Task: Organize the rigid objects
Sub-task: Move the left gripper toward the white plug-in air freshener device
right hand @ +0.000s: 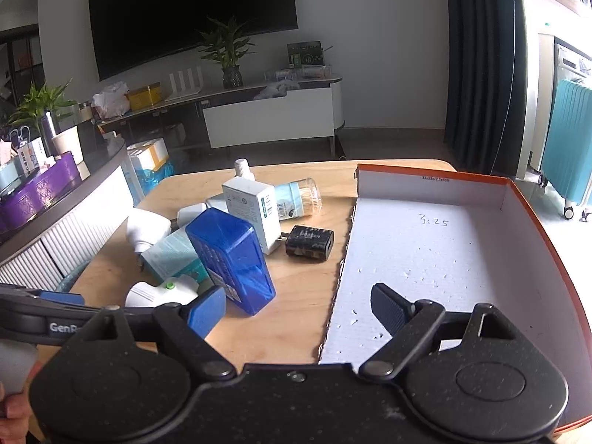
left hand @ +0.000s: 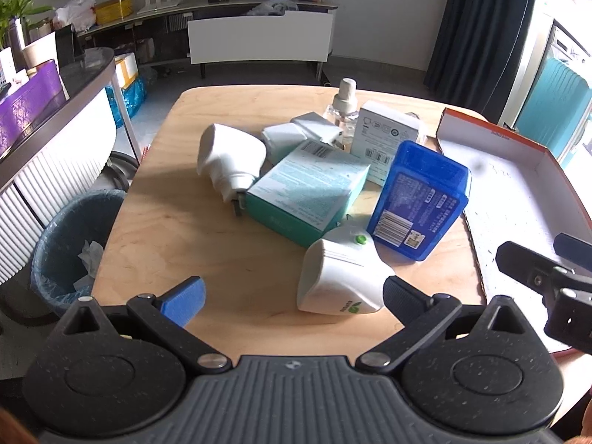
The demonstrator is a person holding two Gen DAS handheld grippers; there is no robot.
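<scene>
nothing sorted yet by the look of it: the orange-rimmed box [right hand: 518, 199] fills the right half of the right wrist frame, and what shows of its white floor holds nothing. all the items sit in a pile at centre of the wooden table [left hand: 177, 229].

left gripper [left hand: 294, 292] has its jaws spread wide and holds nothing. the white plug-in unit with green button [left hand: 340, 277] sits just ahead, lower centre of the left frame, close to the right finger, contact unclear. looks like the first pick.

right gripper [right hand: 298, 307] is also wide open and empty, straddling the box's near left edge, lower centre of its frame.

blue case [left hand: 421, 199] leans on the teal carton [left hand: 307, 192] just behind the plug-in unit.

next, my guess: centre the left jaws on the unit and close across its narrow sides without knocking the blue case.
</scene>
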